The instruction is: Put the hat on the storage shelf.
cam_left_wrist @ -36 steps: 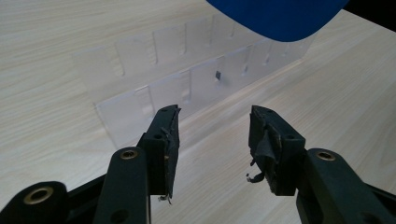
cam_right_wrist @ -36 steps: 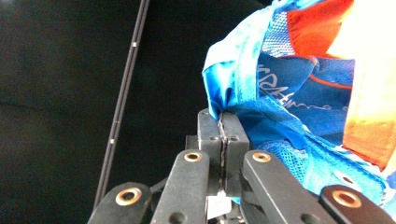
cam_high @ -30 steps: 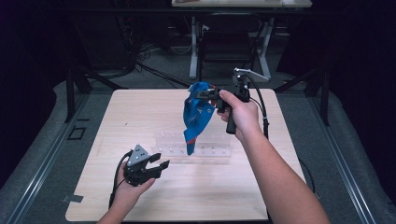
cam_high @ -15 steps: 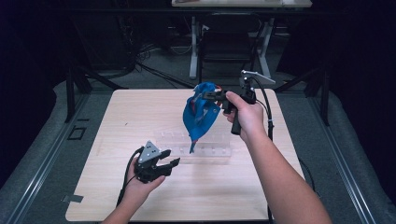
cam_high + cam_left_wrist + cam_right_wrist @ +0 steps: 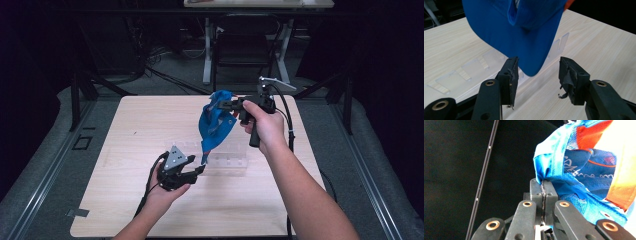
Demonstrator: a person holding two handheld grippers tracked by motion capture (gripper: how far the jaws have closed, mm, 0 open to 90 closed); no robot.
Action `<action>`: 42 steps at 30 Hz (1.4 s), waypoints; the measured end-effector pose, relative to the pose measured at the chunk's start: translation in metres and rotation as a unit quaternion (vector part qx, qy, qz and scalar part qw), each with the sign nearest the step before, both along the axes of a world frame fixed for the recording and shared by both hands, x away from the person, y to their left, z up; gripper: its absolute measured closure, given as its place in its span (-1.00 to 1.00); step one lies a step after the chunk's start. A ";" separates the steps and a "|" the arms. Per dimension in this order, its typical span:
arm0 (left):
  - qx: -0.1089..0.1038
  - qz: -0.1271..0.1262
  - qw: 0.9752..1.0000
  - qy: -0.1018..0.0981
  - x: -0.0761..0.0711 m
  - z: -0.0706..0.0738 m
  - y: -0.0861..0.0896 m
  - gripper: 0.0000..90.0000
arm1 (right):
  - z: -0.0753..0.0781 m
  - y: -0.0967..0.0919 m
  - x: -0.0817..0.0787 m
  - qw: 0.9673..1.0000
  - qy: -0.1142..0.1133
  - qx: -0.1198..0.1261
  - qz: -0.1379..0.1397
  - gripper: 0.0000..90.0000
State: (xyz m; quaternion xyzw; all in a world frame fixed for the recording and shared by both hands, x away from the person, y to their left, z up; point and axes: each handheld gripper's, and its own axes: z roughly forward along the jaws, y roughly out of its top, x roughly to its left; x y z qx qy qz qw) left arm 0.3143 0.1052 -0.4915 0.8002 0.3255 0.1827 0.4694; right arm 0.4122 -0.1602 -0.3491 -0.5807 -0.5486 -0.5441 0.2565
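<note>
A blue cap [image 5: 215, 127] with orange inside hangs over the middle of the table, its brim pointing down. My right gripper [image 5: 223, 105] is shut on the cap's upper fabric edge, and in the right gripper view [image 5: 543, 183] the jaws pinch the blue cloth [image 5: 584, 170]. My left gripper [image 5: 200, 170] is low at the brim's tip. In the left gripper view [image 5: 537, 67] its jaws have just been opening and stand wide. The brim tip [image 5: 531, 71] hangs between their ends, and neither pad presses on it.
A clear plastic rack [image 5: 227, 160] with upright dividers lies on the light wooden table [image 5: 125, 130] just behind the left gripper and shows in the left gripper view [image 5: 474, 67]. Dark floor, metal rails and stands surround the table.
My left gripper has moved right and slightly up, coming under the cap's brim. The right hand and the hanging cap have stayed nearly in place.
</note>
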 end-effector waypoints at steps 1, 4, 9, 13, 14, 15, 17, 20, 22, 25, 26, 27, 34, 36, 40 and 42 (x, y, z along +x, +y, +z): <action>0.000 0.002 1.000 -0.002 0.000 0.000 -0.002 0.13 | 0.000 0.001 0.000 1.000 0.002 -0.001 0.000 0.99; 0.003 0.009 1.000 -0.005 0.002 0.001 -0.005 0.19 | 0.000 0.003 -0.001 1.000 0.001 -0.003 0.003 0.99; -0.003 0.014 1.000 -0.009 0.004 0.002 -0.009 0.40 | 0.000 0.004 -0.001 1.000 0.000 -0.002 0.003 0.99; 0.011 0.018 1.000 -0.015 0.006 0.003 -0.012 0.58 | 0.000 0.005 -0.002 1.000 0.000 -0.004 0.007 0.99; 0.014 0.019 1.000 -0.016 0.006 0.003 -0.012 0.65 | 0.000 0.005 -0.002 1.000 0.000 -0.005 0.007 0.99; 0.015 0.019 1.000 -0.017 0.007 0.003 -0.012 0.71 | 0.000 0.005 -0.002 1.000 0.000 -0.006 0.007 0.99; 0.019 0.016 1.000 -0.016 0.007 0.003 -0.011 0.85 | -0.001 0.006 -0.002 1.000 0.001 -0.007 0.006 0.99; 0.024 0.011 0.999 -0.020 0.007 0.003 -0.009 0.94 | -0.001 0.006 -0.002 1.000 0.001 -0.008 0.008 0.99; 0.025 0.008 0.999 -0.022 0.008 0.003 -0.008 0.95 | 0.000 0.006 -0.002 1.000 0.001 -0.007 0.009 0.99; 0.023 0.003 1.000 -0.020 0.008 0.003 -0.005 0.96 | -0.001 0.007 -0.002 1.000 0.002 -0.008 0.013 0.99; 0.023 0.002 1.000 -0.021 0.008 0.003 -0.004 0.96 | -0.001 0.007 -0.002 1.000 0.002 -0.006 0.011 0.99; 0.023 0.002 1.000 -0.021 0.008 0.003 -0.004 0.96 | -0.001 0.007 -0.002 1.000 0.002 -0.006 0.011 0.99; 0.023 -0.002 1.000 -0.017 0.009 -0.004 0.003 0.96 | -0.004 0.014 -0.001 1.000 0.005 -0.015 0.022 0.98; 0.024 -0.004 1.000 -0.016 0.009 -0.005 0.003 0.96 | -0.004 0.014 -0.001 1.000 0.005 -0.015 0.024 0.97; 0.026 -0.006 1.000 -0.013 0.009 -0.011 0.004 0.96 | -0.006 0.016 0.000 0.999 0.007 -0.021 0.029 0.94; 0.026 -0.006 1.000 -0.011 0.009 -0.013 0.005 0.96 | -0.007 0.016 0.001 0.999 0.008 -0.026 0.031 0.94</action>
